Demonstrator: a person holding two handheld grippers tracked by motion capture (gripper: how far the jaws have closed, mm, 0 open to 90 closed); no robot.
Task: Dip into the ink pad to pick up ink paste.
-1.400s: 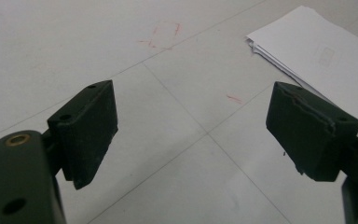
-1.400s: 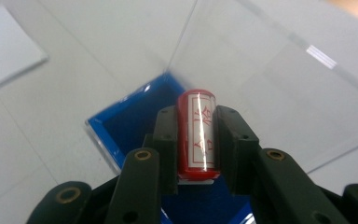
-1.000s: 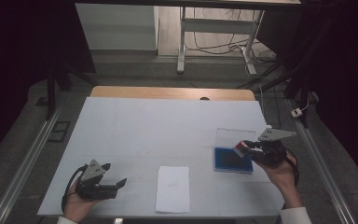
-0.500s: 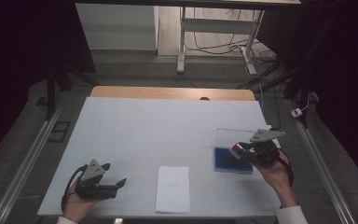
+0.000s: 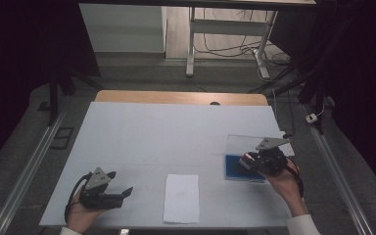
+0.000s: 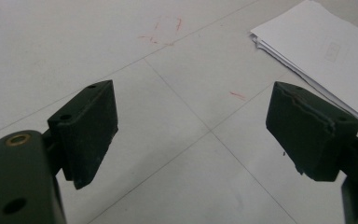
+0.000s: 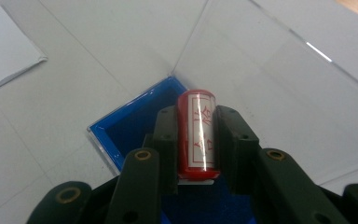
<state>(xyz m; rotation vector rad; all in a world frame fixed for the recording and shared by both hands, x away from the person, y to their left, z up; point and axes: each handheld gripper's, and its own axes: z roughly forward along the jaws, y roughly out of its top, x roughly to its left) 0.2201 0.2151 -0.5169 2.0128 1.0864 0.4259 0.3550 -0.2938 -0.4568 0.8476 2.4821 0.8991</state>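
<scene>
The right hand-held gripper (image 5: 247, 161) is hovering at the right side of the tabletop (image 5: 176, 132), directly over a blue tray (image 5: 235, 169) that is sitting under an open clear lid (image 5: 247, 144). In the right gripper view, the right hand-held gripper (image 7: 196, 140) is clamping a red stamp (image 7: 196, 135) between its two black jaws, which are standing narrowly apart with both pads pressing on the stamp's sides. The stamp is a short red cylinder wearing a white label with red characters, and it is lying lengthwise along the jaws, its far end poking out past the fingertips. Beneath it the blue tray (image 7: 130, 123) is showing its near-left corner and rim, and the clear lid (image 7: 270, 74) is leaning away on the far side.

The left hand-held gripper (image 5: 120, 195) is resting low at the near left of the tabletop, pointing right toward a sheet of white paper (image 5: 182, 198) lying near the middle of the near edge. In the left gripper view, the left hand-held gripper (image 6: 191, 135) is holding its jaws wide apart with nothing between them but the bare tabletop (image 6: 121, 56), which is carrying a few faint red marks (image 6: 168, 30). The white paper (image 6: 321, 51) is lying just beyond the right jaw, and it is looking like a thin stack with its edges slightly fanned.

The two hand-held grippers are sitting well apart, with the paper between them.
</scene>
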